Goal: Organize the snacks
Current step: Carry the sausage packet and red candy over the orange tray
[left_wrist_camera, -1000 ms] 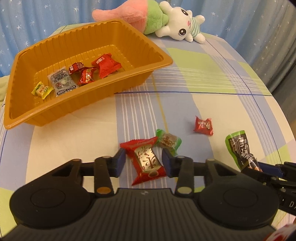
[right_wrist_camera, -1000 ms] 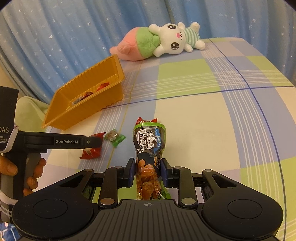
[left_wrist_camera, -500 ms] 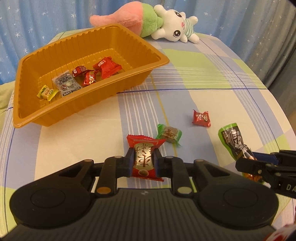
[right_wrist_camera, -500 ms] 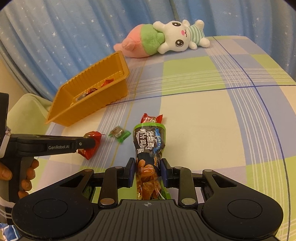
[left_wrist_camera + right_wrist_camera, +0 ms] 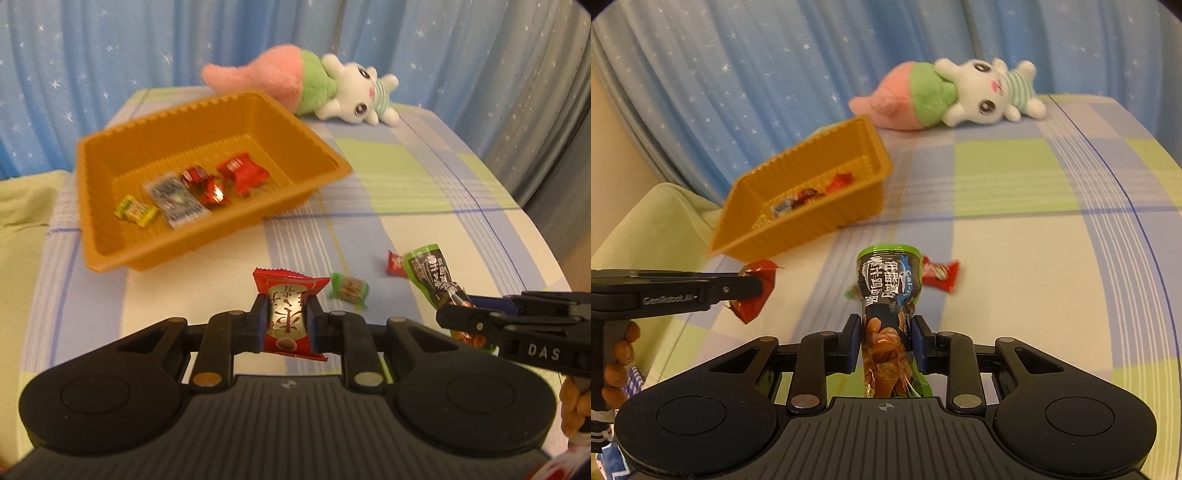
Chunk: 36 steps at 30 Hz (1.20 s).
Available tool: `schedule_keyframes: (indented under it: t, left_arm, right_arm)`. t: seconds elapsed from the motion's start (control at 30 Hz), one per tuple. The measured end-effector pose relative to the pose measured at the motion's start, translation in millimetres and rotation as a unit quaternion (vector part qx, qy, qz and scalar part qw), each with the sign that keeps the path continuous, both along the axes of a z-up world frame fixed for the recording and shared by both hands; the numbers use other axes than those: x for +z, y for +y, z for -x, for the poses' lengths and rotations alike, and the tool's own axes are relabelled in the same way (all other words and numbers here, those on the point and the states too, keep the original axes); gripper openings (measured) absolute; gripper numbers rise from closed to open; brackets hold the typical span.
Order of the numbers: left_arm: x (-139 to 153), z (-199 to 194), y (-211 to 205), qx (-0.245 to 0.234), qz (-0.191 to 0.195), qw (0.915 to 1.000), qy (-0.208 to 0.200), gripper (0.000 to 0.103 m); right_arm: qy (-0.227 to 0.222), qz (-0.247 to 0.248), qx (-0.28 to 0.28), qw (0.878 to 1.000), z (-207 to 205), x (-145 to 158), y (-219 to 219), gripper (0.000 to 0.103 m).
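Observation:
My left gripper (image 5: 286, 319) is shut on a red snack packet (image 5: 288, 299) with a silver label, held clear above the checked cloth. That packet (image 5: 755, 291) and the left gripper (image 5: 759, 286) also show at the left of the right wrist view. My right gripper (image 5: 885, 341) is shut on a tall green-and-black snack pouch (image 5: 888, 291), which stands upright between the pads and is lifted off the cloth. The orange tray (image 5: 99, 236) lies at the back left and holds several small wrapped sweets. A small green sweet (image 5: 349, 290) and a small red sweet (image 5: 395, 263) lie loose on the cloth.
A pink, green and white plush rabbit (image 5: 321, 92) lies behind the tray by the blue star curtain (image 5: 110, 55). The table's checked cloth (image 5: 424, 184) drops away at the right edge. A hand (image 5: 617, 358) grips the left tool's handle.
My left gripper closed on the red packet and lifted it off the cloth. The right gripper rose a little with the pouch. Both views now sit higher, with the tray farther below.

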<state>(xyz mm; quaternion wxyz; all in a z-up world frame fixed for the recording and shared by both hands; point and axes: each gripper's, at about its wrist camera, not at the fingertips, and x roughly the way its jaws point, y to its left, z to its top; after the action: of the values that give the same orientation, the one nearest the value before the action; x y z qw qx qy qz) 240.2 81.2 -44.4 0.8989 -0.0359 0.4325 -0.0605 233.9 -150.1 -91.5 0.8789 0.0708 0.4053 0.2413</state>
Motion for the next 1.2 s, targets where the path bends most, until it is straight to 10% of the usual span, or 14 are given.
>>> schedule_keyframes:
  t: [0.63, 1.2]
  left_arm:
    - [44, -51, 87, 0.076, -0.021, 0.995, -0.062, 0.019]
    - [24, -111, 116, 0.084, -0.043, 0.9945, -0.045, 0.019]
  right_arm:
    - [-0.086, -0.002, 0.064, 0.994, -97, 47, 82, 0.029]
    - [-0.088, 0.068, 0.083, 0.99, -184, 21, 138, 0.029]
